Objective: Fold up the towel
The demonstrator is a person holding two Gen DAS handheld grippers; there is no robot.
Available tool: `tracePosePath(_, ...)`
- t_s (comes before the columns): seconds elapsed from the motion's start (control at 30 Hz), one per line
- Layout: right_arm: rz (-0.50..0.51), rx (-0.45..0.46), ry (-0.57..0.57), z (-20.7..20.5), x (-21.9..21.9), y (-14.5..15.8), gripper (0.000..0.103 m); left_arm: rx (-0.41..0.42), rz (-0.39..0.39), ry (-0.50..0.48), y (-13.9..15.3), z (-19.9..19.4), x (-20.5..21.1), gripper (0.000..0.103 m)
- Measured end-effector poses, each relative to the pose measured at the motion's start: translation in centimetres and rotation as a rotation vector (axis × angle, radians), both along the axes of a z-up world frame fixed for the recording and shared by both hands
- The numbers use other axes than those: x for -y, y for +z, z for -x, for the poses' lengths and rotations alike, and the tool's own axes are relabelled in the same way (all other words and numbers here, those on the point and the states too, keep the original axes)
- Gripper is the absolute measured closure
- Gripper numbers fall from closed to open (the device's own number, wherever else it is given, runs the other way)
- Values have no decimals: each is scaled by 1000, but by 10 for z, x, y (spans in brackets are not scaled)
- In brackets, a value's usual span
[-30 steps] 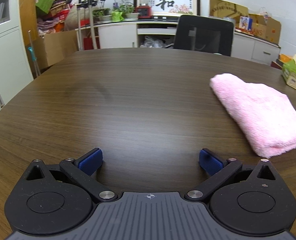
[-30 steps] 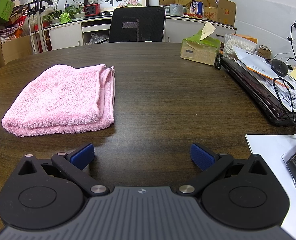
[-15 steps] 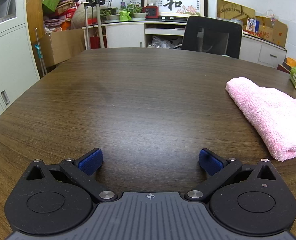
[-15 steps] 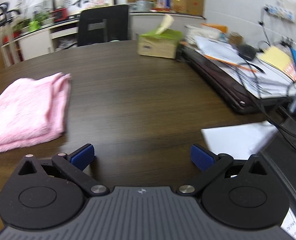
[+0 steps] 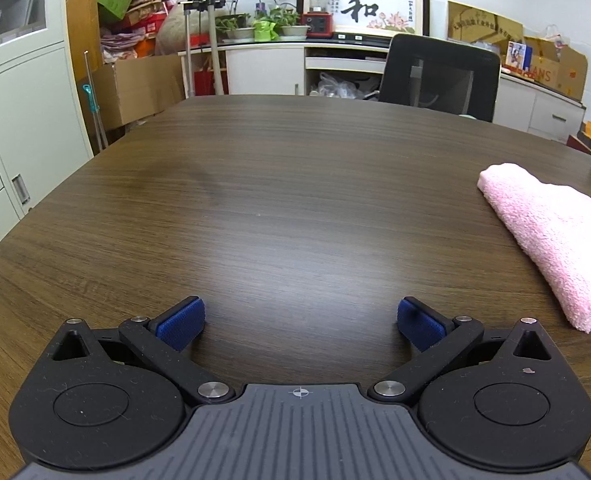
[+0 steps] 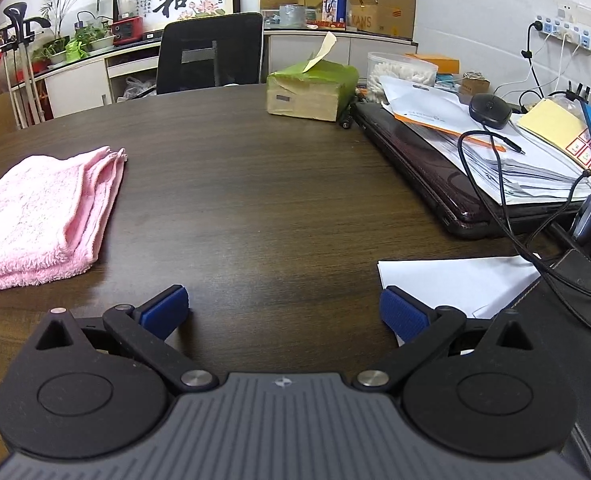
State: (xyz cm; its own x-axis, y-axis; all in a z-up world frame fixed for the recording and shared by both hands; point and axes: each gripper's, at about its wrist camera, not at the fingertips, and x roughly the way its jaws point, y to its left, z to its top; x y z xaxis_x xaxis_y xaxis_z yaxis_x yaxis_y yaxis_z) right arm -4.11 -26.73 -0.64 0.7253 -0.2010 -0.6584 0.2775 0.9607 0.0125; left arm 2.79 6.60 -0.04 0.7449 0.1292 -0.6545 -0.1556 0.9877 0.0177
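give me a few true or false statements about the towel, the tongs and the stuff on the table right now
1. The pink towel lies folded on the table. True.
2. The left tongs grip the towel. False: they are open, with bare table between them.
3. The right tongs are open and hold nothing. True.
4. The green tissue box sits on the towel. False: it stands apart, farther back on the table.
5. A black mouse rests on the papers atop the laptop. True.

Your left gripper [image 5: 300,323] is black, with ribbed grey housing. Blue pads [image 5: 180,323], silver screws. Your right gripper [image 6: 283,311] matches.
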Motion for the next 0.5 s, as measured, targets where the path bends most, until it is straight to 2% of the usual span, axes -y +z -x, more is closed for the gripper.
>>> tracePosePath(0.5,-3,-3,3,0,1,1,0,11,-1,-10,1,1,-5,0)
